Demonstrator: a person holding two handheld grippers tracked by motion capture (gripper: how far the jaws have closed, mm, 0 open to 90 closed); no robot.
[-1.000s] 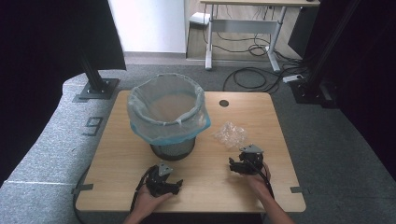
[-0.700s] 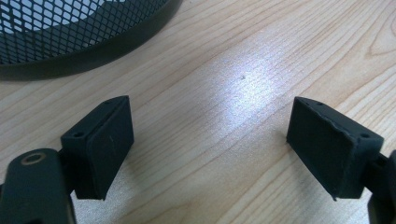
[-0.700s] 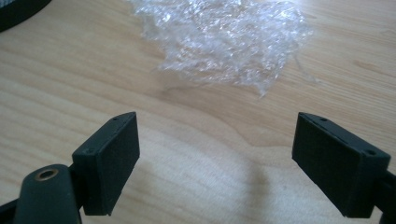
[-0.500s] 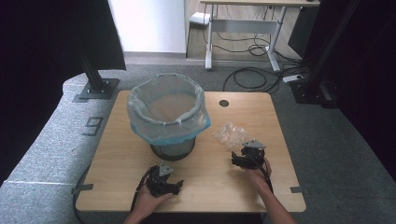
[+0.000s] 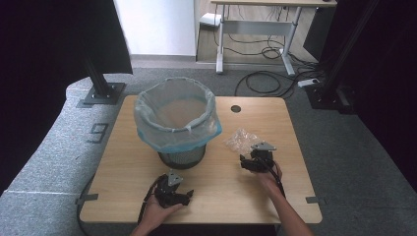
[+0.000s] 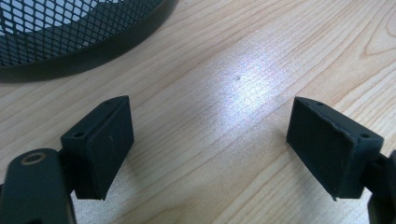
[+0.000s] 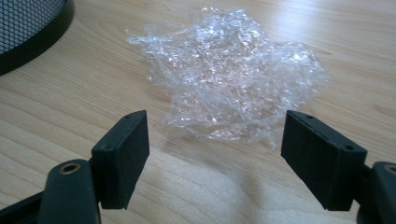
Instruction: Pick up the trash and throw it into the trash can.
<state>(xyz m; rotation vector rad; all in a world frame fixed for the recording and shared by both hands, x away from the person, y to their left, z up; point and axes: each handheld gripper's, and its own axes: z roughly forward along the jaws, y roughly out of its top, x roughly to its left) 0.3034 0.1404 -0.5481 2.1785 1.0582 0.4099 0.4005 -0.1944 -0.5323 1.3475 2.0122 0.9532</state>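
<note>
Black mesh bin [image 5: 182, 156], liner [image 5: 174, 118] seemingly pale blue; clear crumpled plastic [image 7: 229, 70]; light woodgrain table [image 5: 147, 196]; black tools.

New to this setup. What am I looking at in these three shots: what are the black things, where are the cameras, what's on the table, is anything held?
No robot here: a person sits at a wooden table and holds a hand-held gripper in each hand. The high view looks down from above the person's side. The left gripper is near the front edge; the right gripper is further forward on the right.

The other two pictures come from cameras riding on the grippers. Each looks along that gripper's two black fingers, which rise from the bottom of the picture.

On the table stands a mesh bin lined with a plastic bag. To its right lies a crumpled clump of clear plastic wrap.

Nothing is held. Both grippers are open. The left one is over bare wood beside the bin's base; the right one points at the wrap, just short of it.
</note>
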